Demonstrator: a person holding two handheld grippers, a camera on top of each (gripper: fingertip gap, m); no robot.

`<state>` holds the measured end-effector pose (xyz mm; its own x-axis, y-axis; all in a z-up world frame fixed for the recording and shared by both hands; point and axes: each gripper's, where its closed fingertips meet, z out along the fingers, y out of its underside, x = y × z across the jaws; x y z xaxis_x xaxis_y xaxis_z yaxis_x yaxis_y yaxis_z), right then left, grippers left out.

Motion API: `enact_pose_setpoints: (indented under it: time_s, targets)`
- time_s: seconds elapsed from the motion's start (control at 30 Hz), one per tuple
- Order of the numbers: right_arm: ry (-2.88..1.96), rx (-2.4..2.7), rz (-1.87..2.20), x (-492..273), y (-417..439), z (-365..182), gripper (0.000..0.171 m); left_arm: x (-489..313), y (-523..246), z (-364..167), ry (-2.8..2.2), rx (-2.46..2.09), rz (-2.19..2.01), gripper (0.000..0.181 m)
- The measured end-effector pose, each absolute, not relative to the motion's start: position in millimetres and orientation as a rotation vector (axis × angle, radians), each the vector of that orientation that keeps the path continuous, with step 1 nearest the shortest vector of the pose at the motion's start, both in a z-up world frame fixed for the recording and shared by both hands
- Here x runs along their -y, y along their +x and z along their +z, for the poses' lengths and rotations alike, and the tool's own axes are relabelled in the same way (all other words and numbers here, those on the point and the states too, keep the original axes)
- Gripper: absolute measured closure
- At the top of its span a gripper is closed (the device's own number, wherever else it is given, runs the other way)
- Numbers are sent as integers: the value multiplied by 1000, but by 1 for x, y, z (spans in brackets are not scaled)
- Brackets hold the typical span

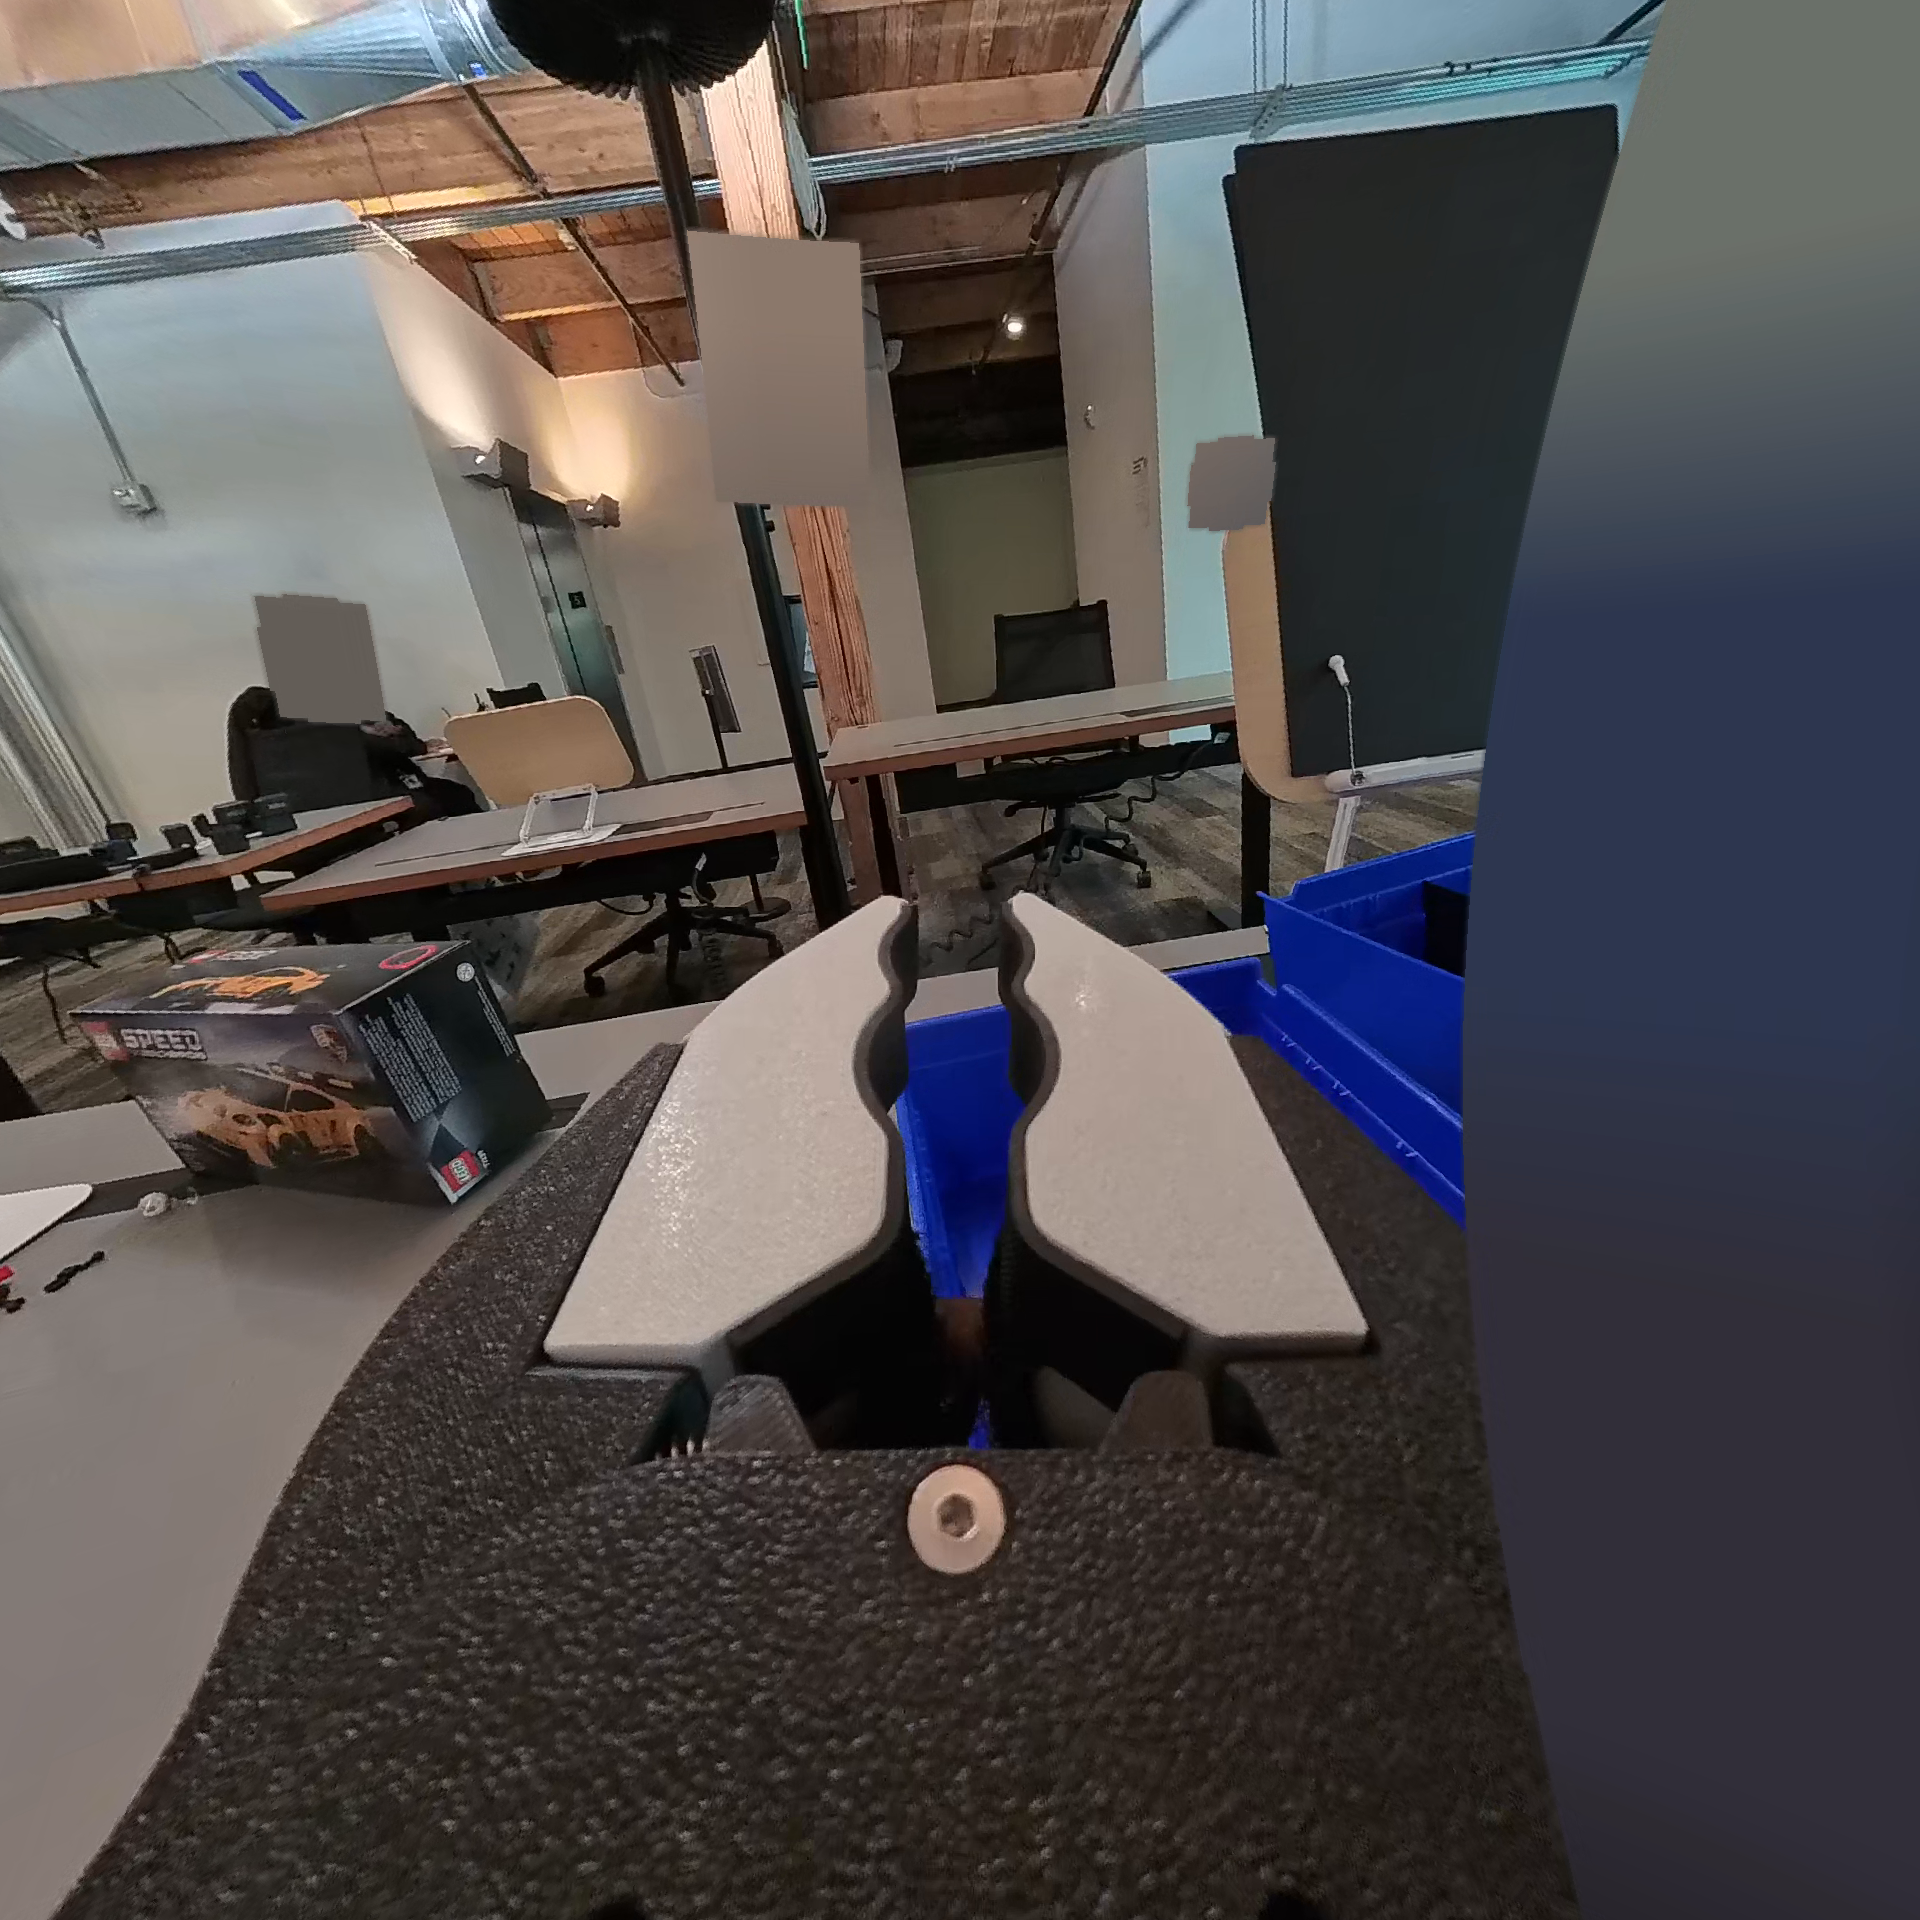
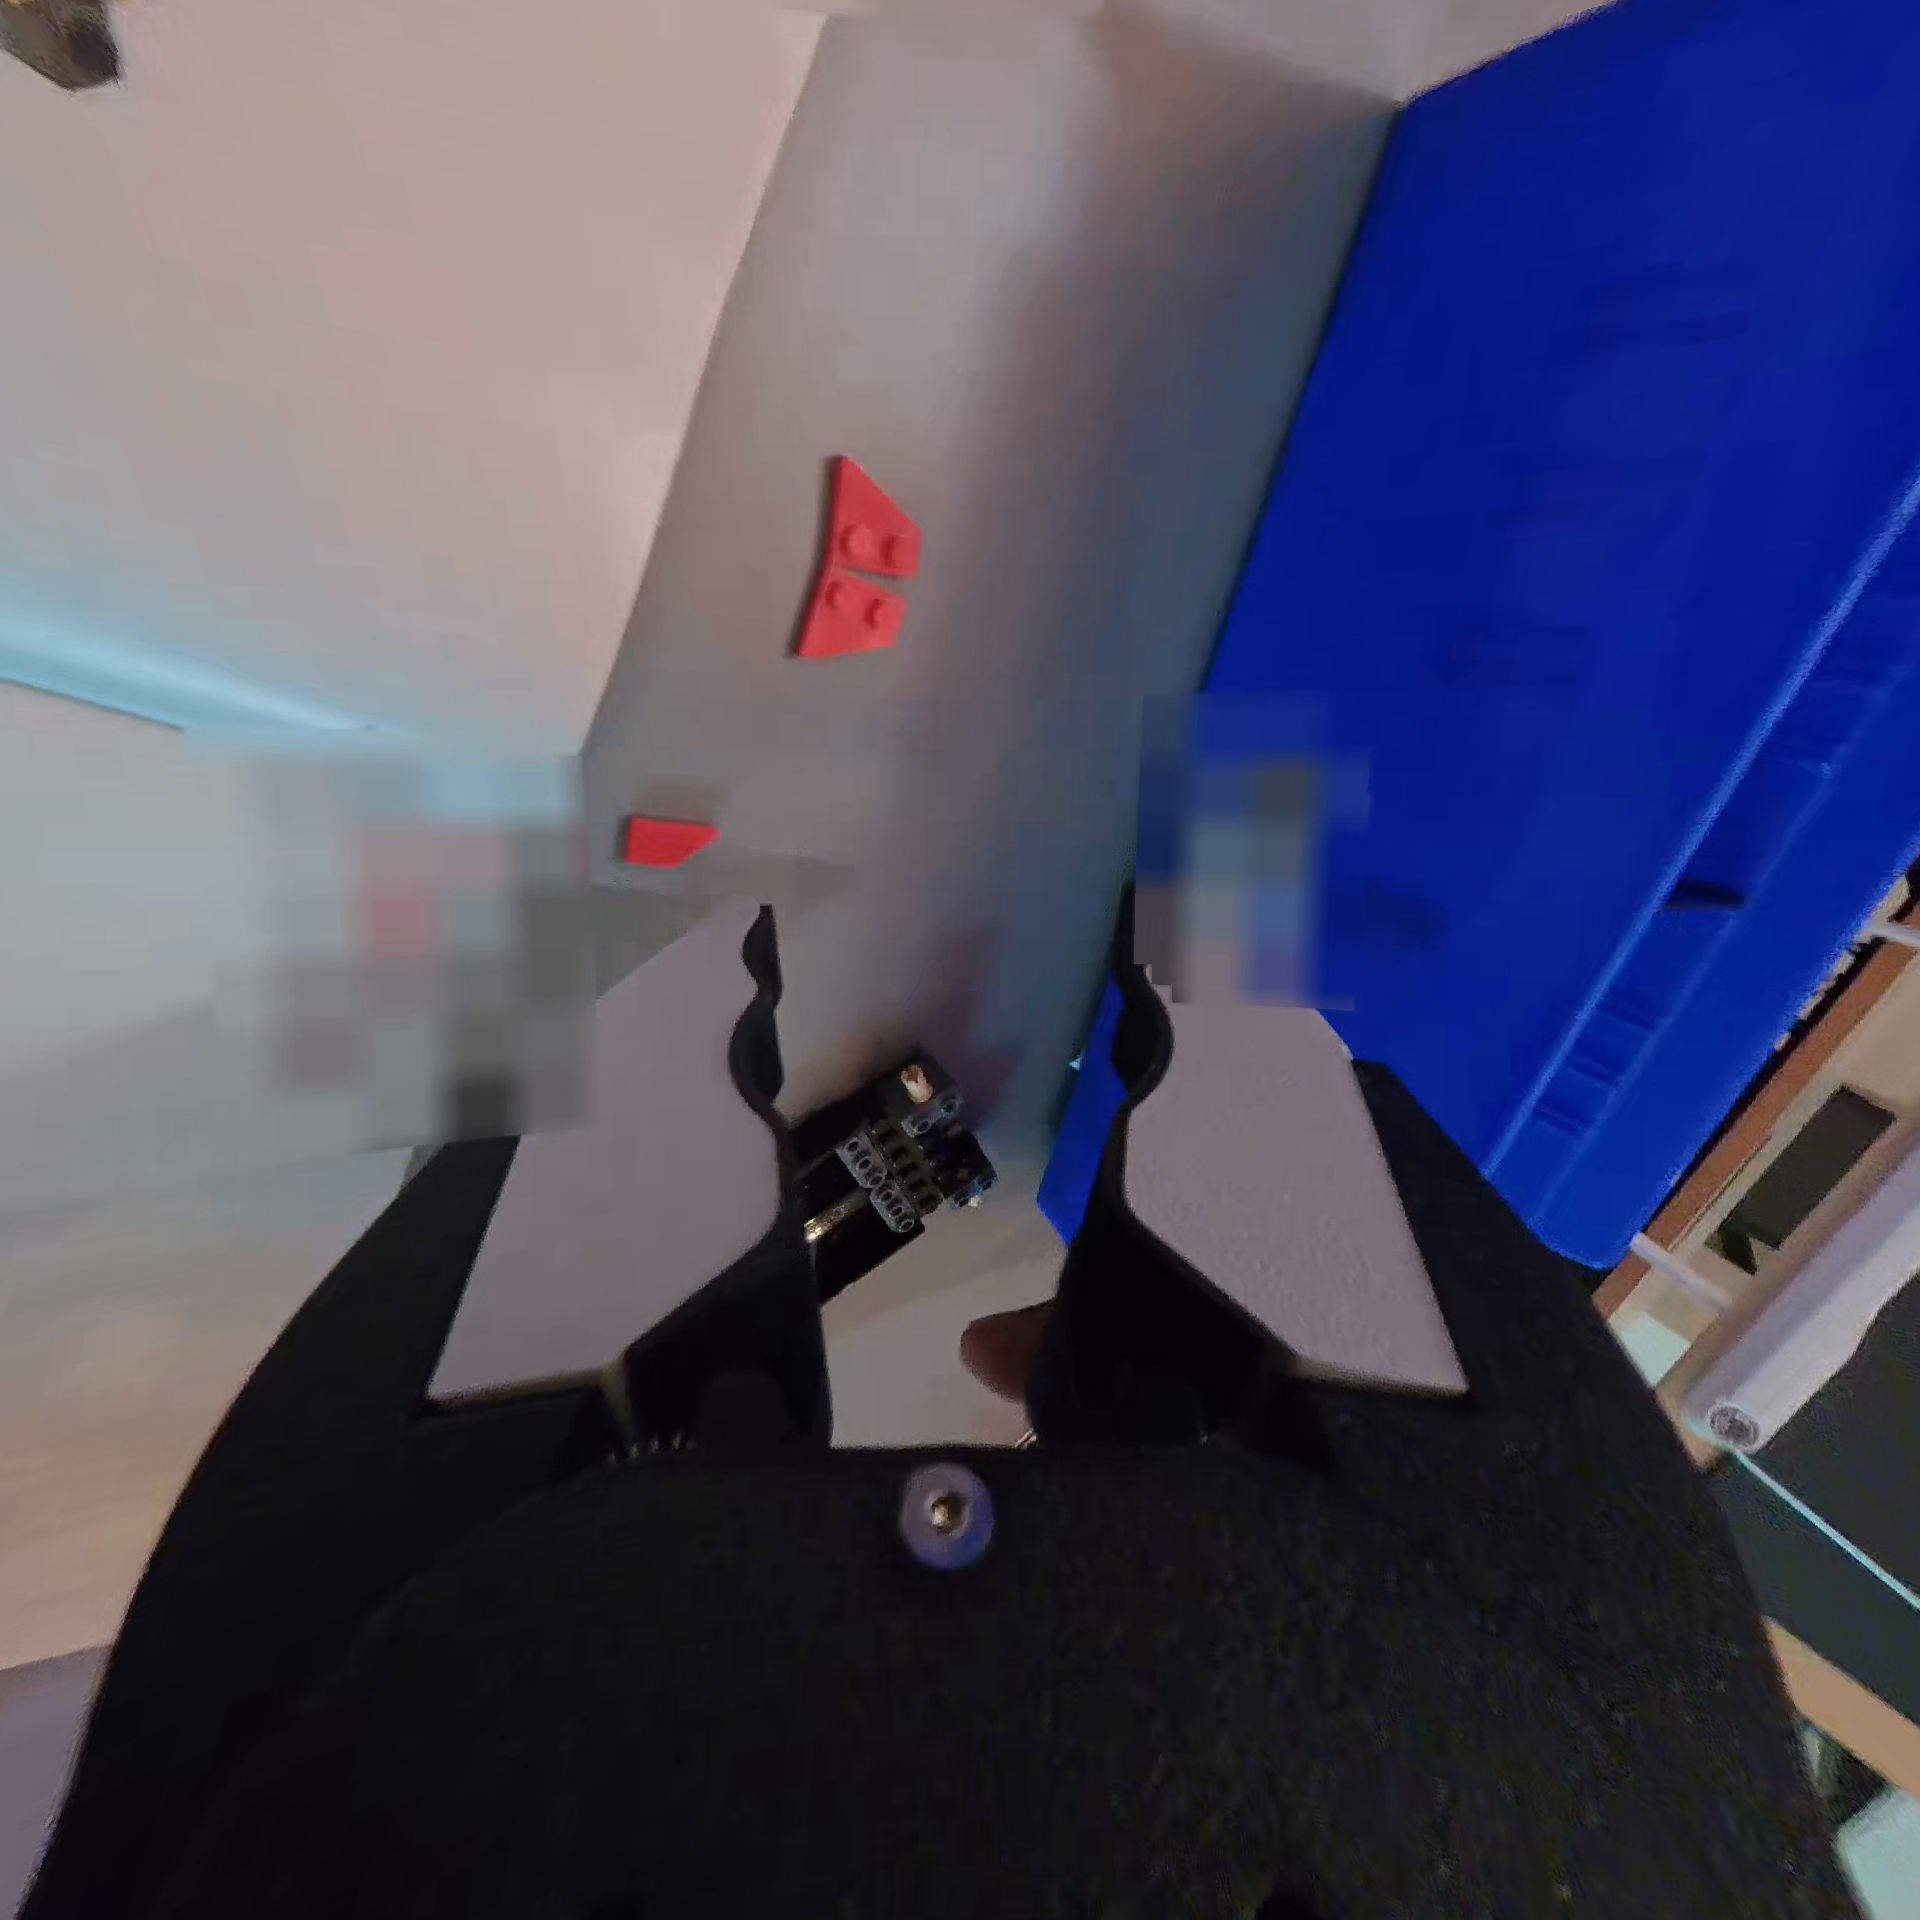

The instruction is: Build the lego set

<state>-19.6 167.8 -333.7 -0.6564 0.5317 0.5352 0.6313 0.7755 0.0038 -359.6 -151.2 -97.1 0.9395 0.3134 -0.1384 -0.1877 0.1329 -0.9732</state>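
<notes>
Holding the left claw [image 1: 961, 909] nearly pressed together, leaving only a narrow slit and pinching nothing. Pointing it level over a blue bin [image 1: 956, 1101] sitting directly beneath and ahead of the tips; not showing what is lying inside, with the fingers covering most of the opening. Standing just right of that, a second blue bin [image 1: 1371, 966], its inside also hidden. Resting well left of the claw, near the far edge of the desk [image 1: 208, 1403], the lego box [image 1: 322, 1070], lying flat. Scattering a few tiny black pieces [image 1: 73, 1273] at the far left. Leaving bare desk room between the box and the claw; opening past the far edge onto floor, office chairs and further tables.

Spreading the right claw [image 2: 945, 912] wide, gripping nothing, and tilting it down at the desk [image 2: 987, 416]. Lying under the gap, close against the left finger's base, a small black lego assembly [image 2: 894, 1164], apart from the tips. Lying ahead of the tips, two red wedge plates [image 2: 857, 561] side by side, touching or nearly so; a third red plate [image 2: 665, 840] sitting nearer, ahead-left. Crowding the right finger, the outer wall of a blue bin [image 2: 1558, 520]. Blurring heavily here, so finer detail cannot be told.
</notes>
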Motion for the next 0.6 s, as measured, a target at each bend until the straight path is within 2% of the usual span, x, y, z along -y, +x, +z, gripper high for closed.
enact_pose_setpoints:
  time_s: [0.03, 0.1, 0.17, 0.23, 0.33, 0.43, 0.6]
  targets:
    - [-899, 2414, -229, -169, -21, -331, 119, 151, -359, -97, -1392, 106, 364, 168]
    - [-1086, 2375, -116, -166, -17, -330, 156, 150, -359, -98, -1395, 103, 365, 168]
    - [-1388, 2350, 65, -155, -10, -333, 168, 149, -359, -98, -1398, 102, 366, 168]
    - [-1500, 2243, 236, -146, -22, -320, 170, 148, -359, -98, -1397, 100, 364, 168]
    - [-1419, 2057, 585, -112, -77, -269, 169, 145, -359, -100, -1406, 102, 358, 168]
    - [-1332, 2035, 808, -67, -141, -229, 161, 143, -358, -103, -1432, 93, 368, 167]
    - [-1192, 2353, 619, -22, -244, -232, 157, 147, -358, -102, -1429, 79, 387, 167]
